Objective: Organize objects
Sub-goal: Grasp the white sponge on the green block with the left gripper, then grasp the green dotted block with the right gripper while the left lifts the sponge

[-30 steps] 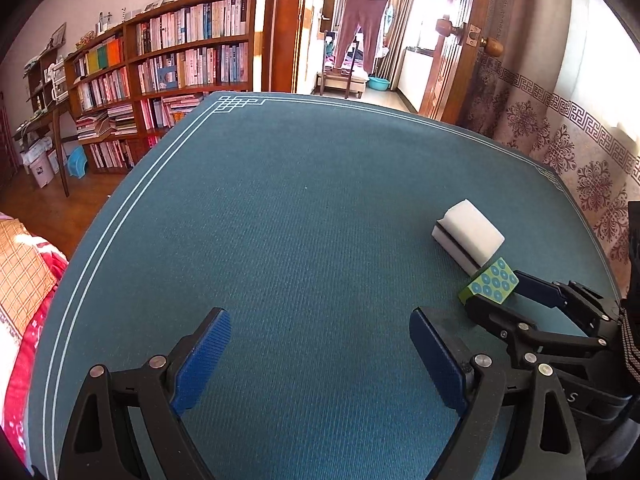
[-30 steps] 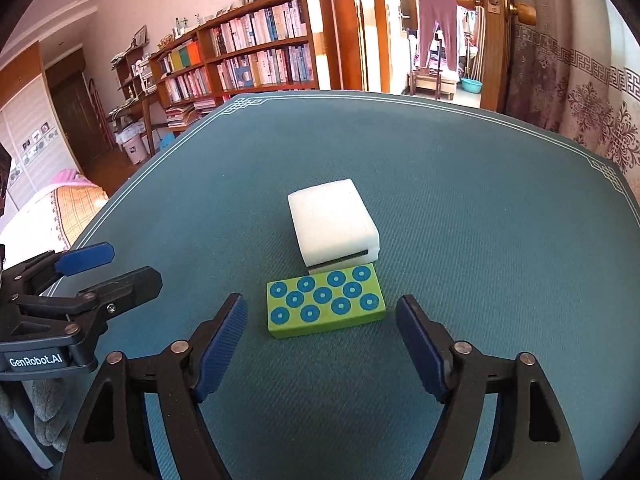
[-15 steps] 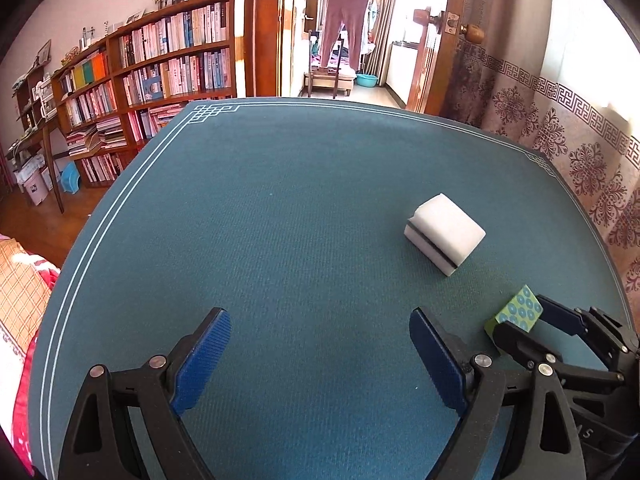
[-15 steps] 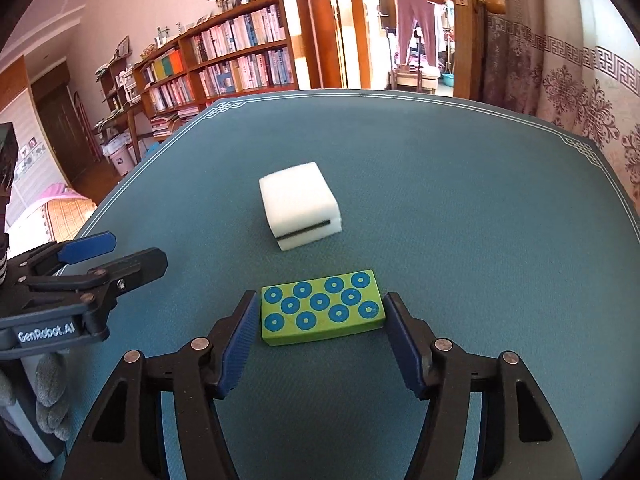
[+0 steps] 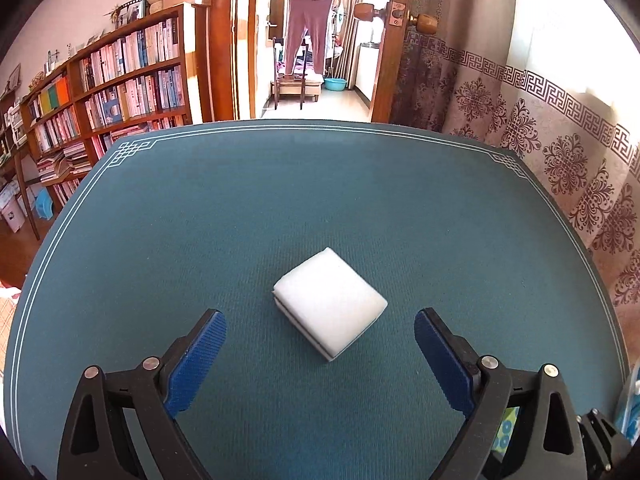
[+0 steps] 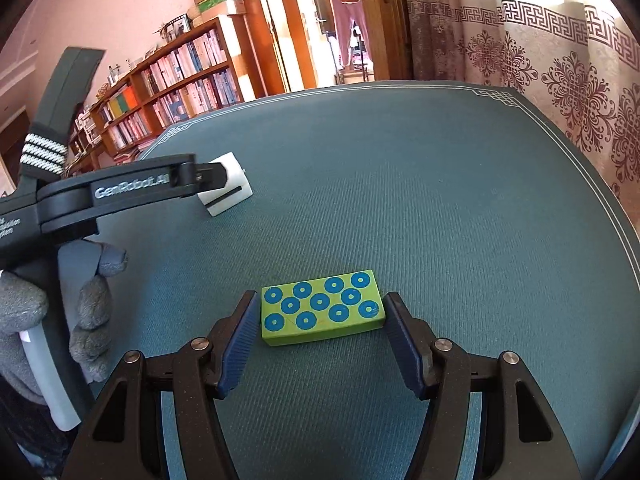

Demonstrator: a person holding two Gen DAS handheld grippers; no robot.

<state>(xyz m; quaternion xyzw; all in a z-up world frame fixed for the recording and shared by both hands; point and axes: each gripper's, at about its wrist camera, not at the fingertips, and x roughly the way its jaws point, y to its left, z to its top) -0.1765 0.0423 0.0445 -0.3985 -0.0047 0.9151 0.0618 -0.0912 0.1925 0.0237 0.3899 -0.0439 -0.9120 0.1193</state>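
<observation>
While the white foam block (image 5: 330, 302) lies on the teal table (image 5: 280, 200) between the wide-apart, just-opened left gripper (image 5: 320, 360), the right gripper (image 6: 318, 334), angled downward, clamps the green blue-dotted block (image 6: 322, 308) by its ends.

Since the earlier frames the left gripper (image 5: 320, 354) has swung across the desk (image 5: 200, 220): the white block (image 5: 330, 300), formerly off to its right, now lies centred ahead of its jaws, which have just been opening, untouched. The right gripper (image 6: 318, 334) has advanced on the green dotted block (image 6: 322, 308); its jaws have closed in and now bracket both ends of the block.
</observation>
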